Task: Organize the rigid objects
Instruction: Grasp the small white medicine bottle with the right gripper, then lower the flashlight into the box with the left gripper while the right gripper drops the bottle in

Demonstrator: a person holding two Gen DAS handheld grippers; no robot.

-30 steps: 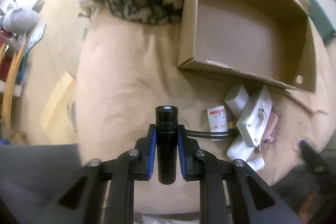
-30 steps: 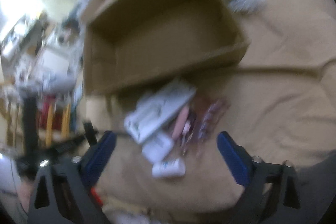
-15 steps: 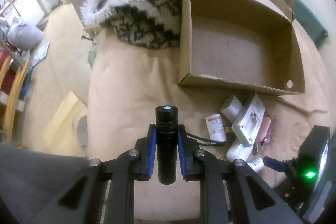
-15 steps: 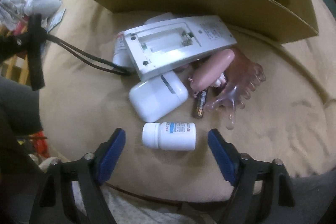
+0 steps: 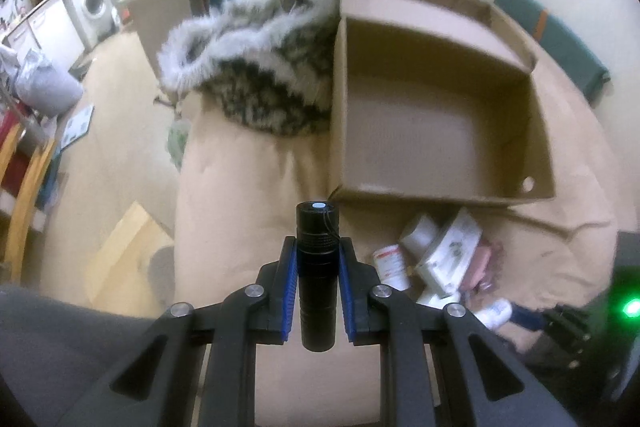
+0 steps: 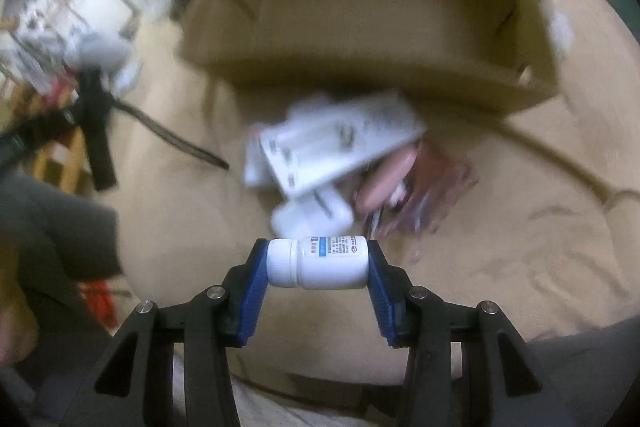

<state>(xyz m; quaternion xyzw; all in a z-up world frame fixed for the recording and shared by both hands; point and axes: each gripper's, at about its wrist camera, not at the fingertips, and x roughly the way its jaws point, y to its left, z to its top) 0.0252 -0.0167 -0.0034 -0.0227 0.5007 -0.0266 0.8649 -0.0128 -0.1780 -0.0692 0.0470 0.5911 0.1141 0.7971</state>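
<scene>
My right fingers (image 6: 318, 261) are closing end to end on a white pill bottle (image 6: 318, 262) lying on its side, one blue pad against the cap, the other against the base; the pads look to be touching it already. My left fingers (image 5: 318, 259) are pressed tight on a black flashlight (image 5: 317, 269), which stands up between the pads with its lens end poking out ahead.

From largest to smallest, I see the tan bed cover (image 5: 248, 195) under everything, then the open cardboard box (image 5: 432, 131) lying on it, which looks empty inside. A furry patterned blanket (image 5: 260, 75) is bunched against the box's left wall. Just in front of the box's near wall sits the pile I am sorting: a white remote (image 6: 340, 147) with its battery bay open, a white case (image 6: 312, 215) just beyond the pill bottle, and a pink hair clip (image 6: 436, 179), blurred.

To do this step well, I judge I should let the right pads seat squarely on cap and base before lifting, since a round bottle held by its ends can pivot or slip. Then I would lift straight up clear of the case, and carry both items over the near wall, lowering them inside before letting go.
</scene>
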